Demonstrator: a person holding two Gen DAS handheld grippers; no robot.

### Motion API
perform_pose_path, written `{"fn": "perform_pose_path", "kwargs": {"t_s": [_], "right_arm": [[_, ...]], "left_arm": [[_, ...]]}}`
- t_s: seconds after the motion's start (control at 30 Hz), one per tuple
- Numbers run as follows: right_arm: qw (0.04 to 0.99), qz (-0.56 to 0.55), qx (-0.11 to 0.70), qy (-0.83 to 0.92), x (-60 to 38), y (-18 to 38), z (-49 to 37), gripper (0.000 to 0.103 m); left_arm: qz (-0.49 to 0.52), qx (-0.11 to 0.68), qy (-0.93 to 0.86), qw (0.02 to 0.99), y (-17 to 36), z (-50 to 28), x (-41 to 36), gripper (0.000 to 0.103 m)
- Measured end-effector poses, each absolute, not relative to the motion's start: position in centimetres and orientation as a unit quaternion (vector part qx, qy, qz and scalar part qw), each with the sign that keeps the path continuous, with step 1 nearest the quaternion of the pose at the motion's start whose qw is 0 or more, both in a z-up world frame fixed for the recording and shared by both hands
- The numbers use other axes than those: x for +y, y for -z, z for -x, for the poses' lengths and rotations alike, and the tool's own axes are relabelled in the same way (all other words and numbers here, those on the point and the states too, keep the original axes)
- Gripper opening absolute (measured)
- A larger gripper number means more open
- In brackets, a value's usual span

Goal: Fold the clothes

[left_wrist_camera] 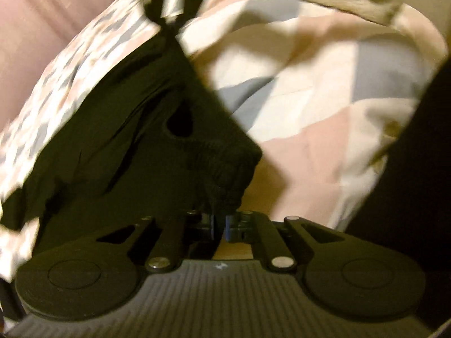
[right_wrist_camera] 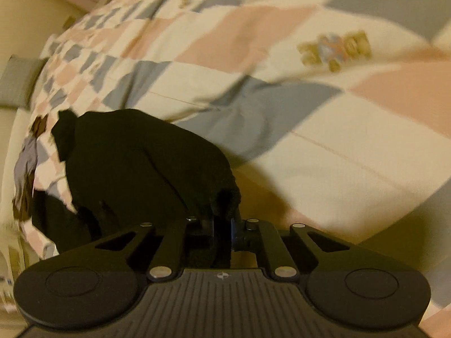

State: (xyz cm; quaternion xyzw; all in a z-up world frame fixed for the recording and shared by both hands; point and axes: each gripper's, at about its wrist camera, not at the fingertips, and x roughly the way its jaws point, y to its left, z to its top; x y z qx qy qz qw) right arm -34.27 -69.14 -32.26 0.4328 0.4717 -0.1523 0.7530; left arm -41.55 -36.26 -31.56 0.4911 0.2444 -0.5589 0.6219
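Observation:
A black garment point(left_wrist_camera: 135, 146) hangs stretched over a checked bedspread point(left_wrist_camera: 324, 64). In the left wrist view my left gripper point(left_wrist_camera: 220, 219) is shut on its ribbed black edge, and the cloth runs up and away to the right gripper point(left_wrist_camera: 169, 2), small and blurred at the top. In the right wrist view my right gripper point(right_wrist_camera: 224, 222) is shut on another ribbed edge of the black garment point(right_wrist_camera: 135, 163), which droops to the left over the bedspread point(right_wrist_camera: 310, 129). Both views are blurred by motion.
The bedspread has pink, grey and cream squares with a small printed figure point(right_wrist_camera: 335, 48). A pink surface point(left_wrist_camera: 36, 28) lies beyond the bed's edge at upper left. A dark mass point(left_wrist_camera: 417, 197) fills the right side of the left wrist view.

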Motion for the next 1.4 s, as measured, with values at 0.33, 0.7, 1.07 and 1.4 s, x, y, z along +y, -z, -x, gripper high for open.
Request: {"fn": "perform_pose_path", "kwargs": {"t_s": [0.33, 0.7, 1.07, 1.4], "right_arm": [[0.764, -0.384, 0.480, 0.198, -74.6, 28.5, 37.8, 0.008], [0.722, -0.369, 0.490, 0.320, -77.2, 31.4, 43.7, 0.076], [0.665, -0.551, 0.392, 0.317, -67.4, 29.0, 54.4, 0.081], [0.590, -0.605, 0.342, 0.412, -57.2, 29.6, 56.2, 0.081]], "left_arm": [[-0.452, 0.166, 0.681, 0.551, 28.1, 47.0, -40.3, 0.004], [-0.372, 0.289, 0.690, 0.550, 28.0, 47.6, -45.9, 0.031], [-0.133, 0.487, 0.377, 0.777, 20.1, 24.0, -30.2, 0.046], [-0.079, 0.505, 0.212, 0.833, 23.3, 0.8, -14.6, 0.041]]}}
